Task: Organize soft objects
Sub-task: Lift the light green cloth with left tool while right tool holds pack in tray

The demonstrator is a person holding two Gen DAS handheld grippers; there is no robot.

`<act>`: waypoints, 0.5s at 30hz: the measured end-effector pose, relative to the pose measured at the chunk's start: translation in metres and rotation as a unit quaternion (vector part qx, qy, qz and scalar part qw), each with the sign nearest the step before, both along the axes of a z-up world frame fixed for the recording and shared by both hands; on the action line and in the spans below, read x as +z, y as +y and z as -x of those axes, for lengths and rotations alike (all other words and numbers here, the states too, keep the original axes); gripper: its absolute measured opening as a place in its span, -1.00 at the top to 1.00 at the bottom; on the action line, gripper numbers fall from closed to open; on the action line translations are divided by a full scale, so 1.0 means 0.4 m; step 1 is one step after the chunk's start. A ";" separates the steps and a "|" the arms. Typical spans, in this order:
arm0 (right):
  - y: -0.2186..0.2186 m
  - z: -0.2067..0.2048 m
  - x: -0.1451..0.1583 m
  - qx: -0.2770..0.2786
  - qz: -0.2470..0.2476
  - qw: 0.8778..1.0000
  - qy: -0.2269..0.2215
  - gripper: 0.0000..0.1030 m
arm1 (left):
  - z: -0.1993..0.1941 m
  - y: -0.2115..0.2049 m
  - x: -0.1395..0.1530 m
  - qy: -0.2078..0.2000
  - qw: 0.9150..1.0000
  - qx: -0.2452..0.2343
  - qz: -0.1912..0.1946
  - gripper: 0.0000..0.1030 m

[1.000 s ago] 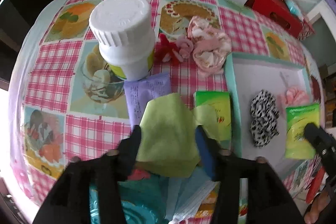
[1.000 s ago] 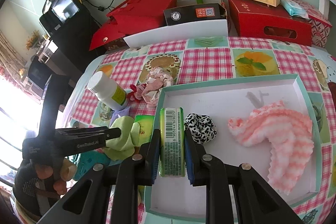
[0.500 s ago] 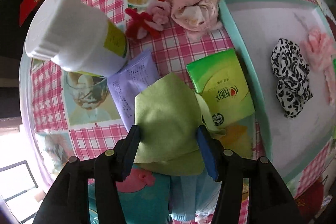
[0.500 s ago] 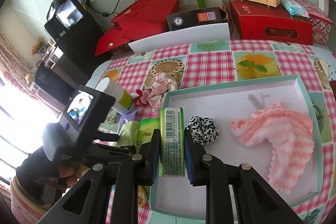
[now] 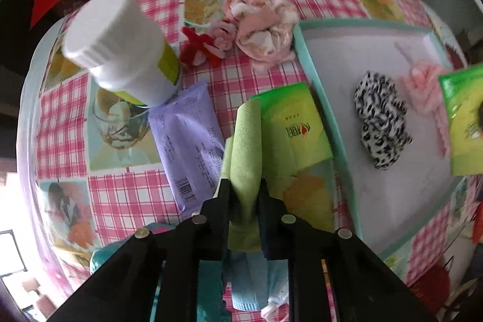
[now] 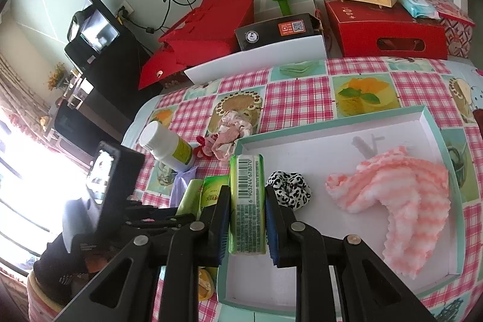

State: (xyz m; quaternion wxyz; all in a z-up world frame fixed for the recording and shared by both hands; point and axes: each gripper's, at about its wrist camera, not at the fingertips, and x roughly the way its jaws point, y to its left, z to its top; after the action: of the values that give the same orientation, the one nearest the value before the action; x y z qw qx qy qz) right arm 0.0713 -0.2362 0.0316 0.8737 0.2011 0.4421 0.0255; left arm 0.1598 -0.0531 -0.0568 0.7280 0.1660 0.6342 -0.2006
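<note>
Change: left gripper [image 5: 243, 189] jaws, open earlier, now pinching green cloth [image 5: 245, 147].
Right gripper [image 6: 245, 205]: clamping green tissue pack [image 6: 247, 201] over tray [image 6: 434, 135].

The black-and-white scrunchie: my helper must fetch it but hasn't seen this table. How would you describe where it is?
Find the shallow teal-rimmed tray on the pink checked tablecloth. Inside it, left of the pink-and-white fluffy cloth, lies the scrunchie. It alone has a black-and-white leopard print; the scrunchie outside the tray is pale pink.
</note>
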 end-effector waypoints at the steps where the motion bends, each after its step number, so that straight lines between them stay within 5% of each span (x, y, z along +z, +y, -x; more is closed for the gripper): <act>1: -0.001 0.000 0.000 0.000 0.000 1.000 0.000 0.56 | -0.001 0.009 0.007 -0.002 1.000 0.007 0.008 0.73; 15: -0.013 0.008 0.017 -0.007 -0.001 1.000 -0.010 0.56 | 0.033 0.094 0.183 -0.073 0.989 0.074 0.108 0.77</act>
State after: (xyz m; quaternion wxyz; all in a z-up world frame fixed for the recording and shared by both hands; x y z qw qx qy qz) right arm 0.0680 -0.2415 0.0384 0.8782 0.2051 0.4316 0.0224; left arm 0.1468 -0.0156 0.0162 0.7991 0.0530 0.5643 -0.2007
